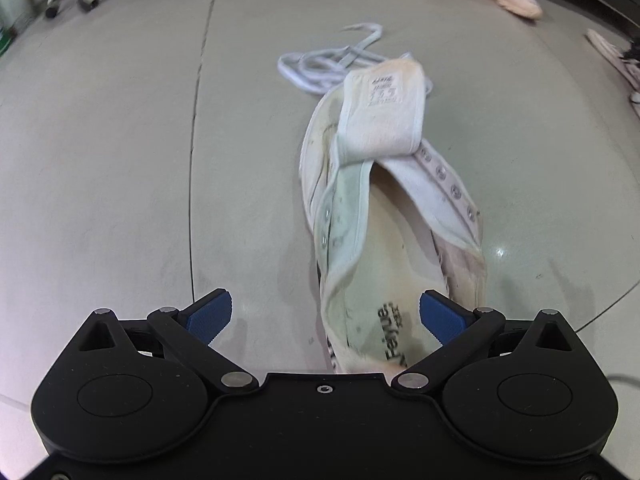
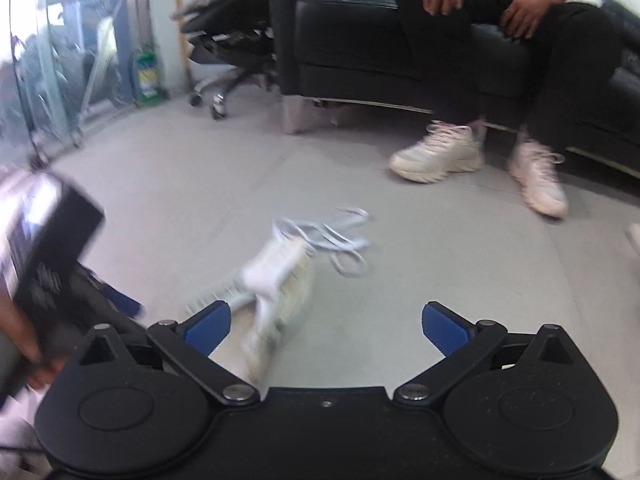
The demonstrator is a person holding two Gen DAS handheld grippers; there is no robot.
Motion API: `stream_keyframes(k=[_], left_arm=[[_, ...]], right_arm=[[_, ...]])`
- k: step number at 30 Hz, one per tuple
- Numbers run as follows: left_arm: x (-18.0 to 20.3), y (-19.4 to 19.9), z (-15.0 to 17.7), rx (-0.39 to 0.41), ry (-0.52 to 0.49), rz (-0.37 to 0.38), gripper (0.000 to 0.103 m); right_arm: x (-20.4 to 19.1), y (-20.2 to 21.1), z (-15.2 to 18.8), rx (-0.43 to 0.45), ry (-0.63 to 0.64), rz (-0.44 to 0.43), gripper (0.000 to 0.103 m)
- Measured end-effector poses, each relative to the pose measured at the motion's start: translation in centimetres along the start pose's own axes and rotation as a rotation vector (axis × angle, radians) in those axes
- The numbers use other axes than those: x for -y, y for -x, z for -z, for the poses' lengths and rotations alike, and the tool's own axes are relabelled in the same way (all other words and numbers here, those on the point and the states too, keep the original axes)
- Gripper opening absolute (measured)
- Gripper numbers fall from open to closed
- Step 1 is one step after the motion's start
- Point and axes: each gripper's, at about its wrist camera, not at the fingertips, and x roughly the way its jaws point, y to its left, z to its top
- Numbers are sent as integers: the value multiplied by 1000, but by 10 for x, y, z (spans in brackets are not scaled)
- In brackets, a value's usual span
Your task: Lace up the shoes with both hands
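Note:
A worn white canvas shoe (image 1: pixel 384 232) lies unlaced on the grey floor, its tongue (image 1: pixel 380 116) flipped up and the eyelet flaps spread apart. A loose white lace (image 1: pixel 320 66) lies in a tangle just beyond its toe. My left gripper (image 1: pixel 326 314) hangs open above the shoe's heel, nothing between its blue pads. In the right wrist view the same shoe (image 2: pixel 272 292) is blurred, with the lace (image 2: pixel 336 240) behind it. My right gripper (image 2: pixel 326 326) is open and empty, nearer than the shoe. The left gripper's black body (image 2: pixel 48 256) shows at that view's left edge.
A person sits on a black sofa (image 2: pixel 360 40) beyond the shoe, feet in pale sneakers (image 2: pixel 440 154) on the floor. A wheeled office chair (image 2: pixel 228 60) stands at the back left. Floor tile seams (image 1: pixel 196 160) run left of the shoe.

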Motion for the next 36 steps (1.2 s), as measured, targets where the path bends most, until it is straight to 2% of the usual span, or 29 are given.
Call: stream_keyframes(k=[2, 6, 9, 15, 18, 19, 21, 23, 24, 26, 28, 29, 30, 31, 32, 33, 34, 36], left_arm=[[-5, 3, 8, 31, -16, 18, 102], [-19, -6, 28, 13, 11, 94, 102], [-25, -4, 47, -6, -1, 148, 102], [-28, 24, 103, 80, -48, 151, 99], [-34, 50, 141, 132, -74, 152, 95], [-37, 60, 156, 153, -83, 151, 93], [-13, 77, 162, 178, -112, 138, 89], [-12, 96, 176, 191, -117, 147, 80], [-20, 103, 153, 175, -113, 160, 77], [-24, 101, 106, 141, -116, 183, 61], [-33, 96, 86, 101, -98, 208, 51], [-39, 85, 65, 82, -73, 220, 40], [-46, 75, 44, 62, -49, 231, 35], [-52, 64, 24, 43, -24, 242, 27], [-59, 54, 3, 23, 0, 253, 16], [-61, 59, 21, 27, 3, 270, 9], [-62, 53, 33, 33, -8, 283, 3], [-55, 45, 35, 39, -22, 266, 3]], right_arm=[[-1, -16, -18, -49, 10, -37, 102], [-8, -55, -41, -156, 80, -88, 102], [-1, -104, -51, -234, 29, -110, 97], [14, -146, -42, -210, -99, -153, 94], [21, -168, -43, -232, -146, -198, 91], [20, -175, -44, -246, -146, -231, 90], [17, -181, -47, -249, -125, -273, 88], [14, -183, -47, -248, -105, -311, 86], [12, -184, -47, -253, -97, -325, 83], [12, -185, -48, -261, -85, -346, 75], [12, -186, -48, -263, -79, -365, 68], [14, -186, -47, -263, -92, -375, 59], [14, -186, -46, -270, -102, -379, 50], [15, -187, -45, -278, -109, -381, 46], [15, -188, -45, -284, -105, -379, 34], [15, -188, -44, -288, -97, -377, 20], [15, -188, -43, -292, -89, -374, 15], [15, -181, -43, -272, -84, -401, 6]])
